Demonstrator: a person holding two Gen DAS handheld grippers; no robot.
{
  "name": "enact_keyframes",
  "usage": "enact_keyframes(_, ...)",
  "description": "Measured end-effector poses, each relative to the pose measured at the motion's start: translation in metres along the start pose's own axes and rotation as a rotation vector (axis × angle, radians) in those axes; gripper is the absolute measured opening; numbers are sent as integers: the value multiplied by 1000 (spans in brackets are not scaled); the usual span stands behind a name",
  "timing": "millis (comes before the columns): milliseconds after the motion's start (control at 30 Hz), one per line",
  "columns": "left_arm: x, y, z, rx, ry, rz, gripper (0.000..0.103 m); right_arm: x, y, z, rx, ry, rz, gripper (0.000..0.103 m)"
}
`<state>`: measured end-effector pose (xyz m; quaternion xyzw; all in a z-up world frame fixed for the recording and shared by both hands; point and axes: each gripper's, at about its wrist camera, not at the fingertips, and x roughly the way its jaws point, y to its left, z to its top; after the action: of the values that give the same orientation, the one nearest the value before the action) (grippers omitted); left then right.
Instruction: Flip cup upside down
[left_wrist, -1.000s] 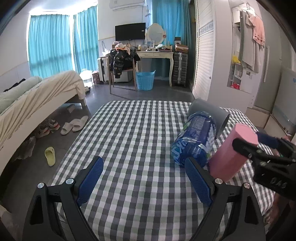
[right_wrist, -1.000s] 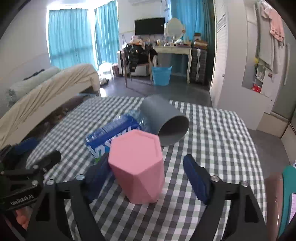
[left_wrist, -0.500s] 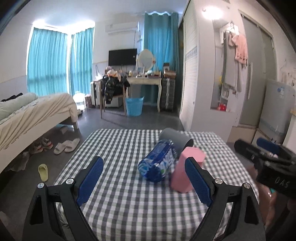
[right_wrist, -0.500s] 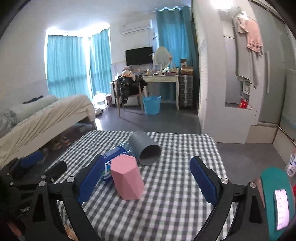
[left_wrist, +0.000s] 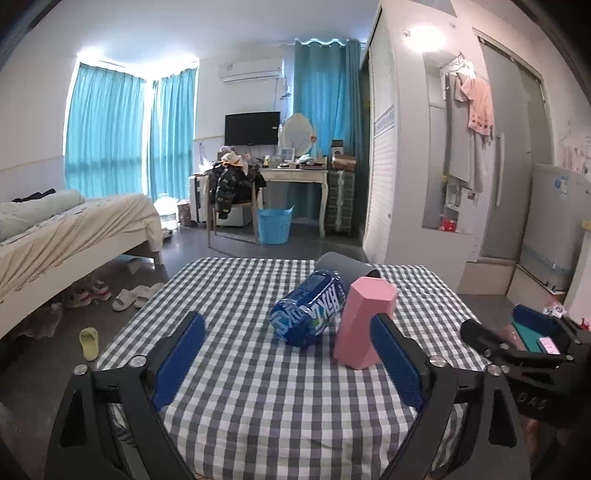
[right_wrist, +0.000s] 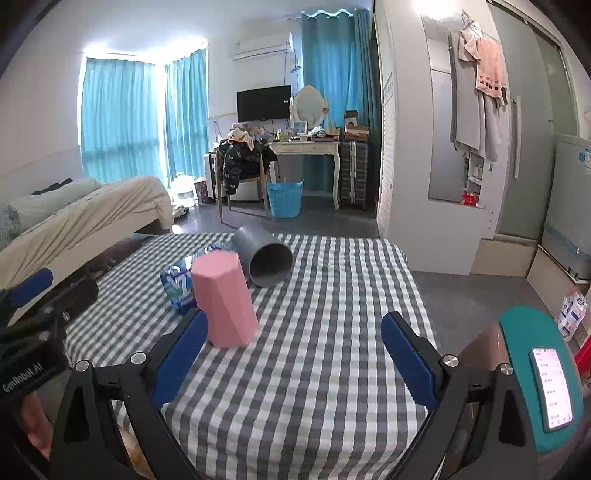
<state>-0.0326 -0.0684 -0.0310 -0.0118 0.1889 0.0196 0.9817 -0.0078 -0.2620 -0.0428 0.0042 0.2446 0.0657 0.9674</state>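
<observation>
A pink faceted cup (left_wrist: 364, 323) stands mouth down on the checked table (left_wrist: 240, 369); it also shows in the right wrist view (right_wrist: 225, 301). A grey cup (right_wrist: 264, 260) lies on its side behind it, mouth toward the right gripper, partly hidden in the left wrist view (left_wrist: 343, 264). My left gripper (left_wrist: 288, 363) is open and empty, back from the cup near the front edge. My right gripper (right_wrist: 293, 363) is open and empty, to the right of the pink cup and apart from it.
A blue-labelled water bottle (left_wrist: 308, 314) lies on its side against the pink cup, and shows in the right wrist view (right_wrist: 177, 282). A phone on a teal stand (right_wrist: 552, 391) is at the right. A bed (left_wrist: 66, 236) stands left of the table.
Both grippers have pulled back and up from the table. The right gripper, which flanked the pink cup one second ago, is now clear of it. The cup stays standing.
</observation>
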Motion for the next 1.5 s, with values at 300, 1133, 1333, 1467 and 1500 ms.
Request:
enact_keyframes(300,5,2,-4,-13,26,9,103,3,2,-2,-11,-7,-21,103)
enact_keyframes(1133,9,4,-3,-30,48,23,103,11,3,-3,1,-4,-35,103)
enact_keyframes(1333,9,5,-2,-35,45,38,103,12,2,-4,3,-5,-37,103)
enact_keyframes(1467,10,5,-4,-37,51,46,103,13,0,-5,3,-1,-39,103)
enact_keyframes(1500,10,6,-4,-39,54,46,103,14,-1,-5,3,0,-40,103)
